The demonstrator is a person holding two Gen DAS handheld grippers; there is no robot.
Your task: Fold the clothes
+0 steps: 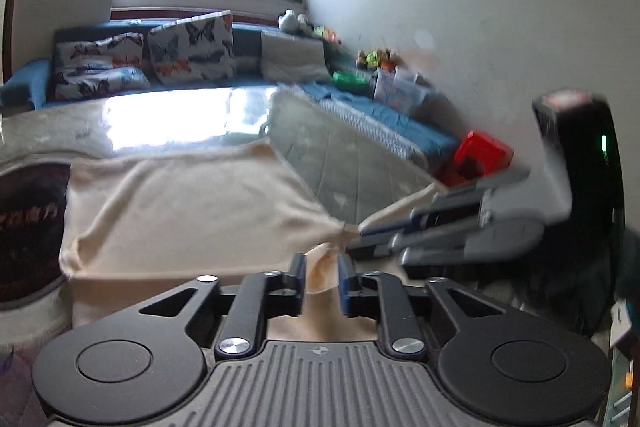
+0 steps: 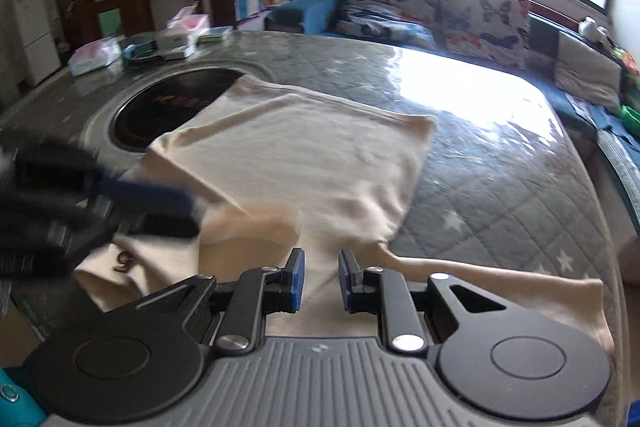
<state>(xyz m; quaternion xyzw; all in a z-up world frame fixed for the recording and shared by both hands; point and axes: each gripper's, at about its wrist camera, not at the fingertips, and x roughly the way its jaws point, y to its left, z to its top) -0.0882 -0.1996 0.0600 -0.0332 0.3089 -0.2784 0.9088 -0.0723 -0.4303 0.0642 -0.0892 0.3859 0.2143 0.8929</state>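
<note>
A cream shirt [image 2: 304, 147] lies partly folded on the quilted table [image 2: 500, 179]. It also shows in the left wrist view [image 1: 180, 203], pulled taut. My left gripper [image 1: 320, 277] is shut on a bunched fold of the shirt, held between its blue pads. It appears blurred at the left of the right wrist view [image 2: 176, 205]. My right gripper [image 2: 321, 281] has its jaws partly apart with shirt fabric lying between them. It appears blurred in the left wrist view [image 1: 360, 231], its fingers closed on the shirt's edge.
A dark round inset [image 2: 160, 111] sits in the table under the shirt's far corner. Boxes and tissue packs [image 2: 140, 47] stand at the table's far left. A blue sofa with butterfly cushions [image 2: 440, 15] runs behind. A red box [image 1: 480, 155] lies near the wall.
</note>
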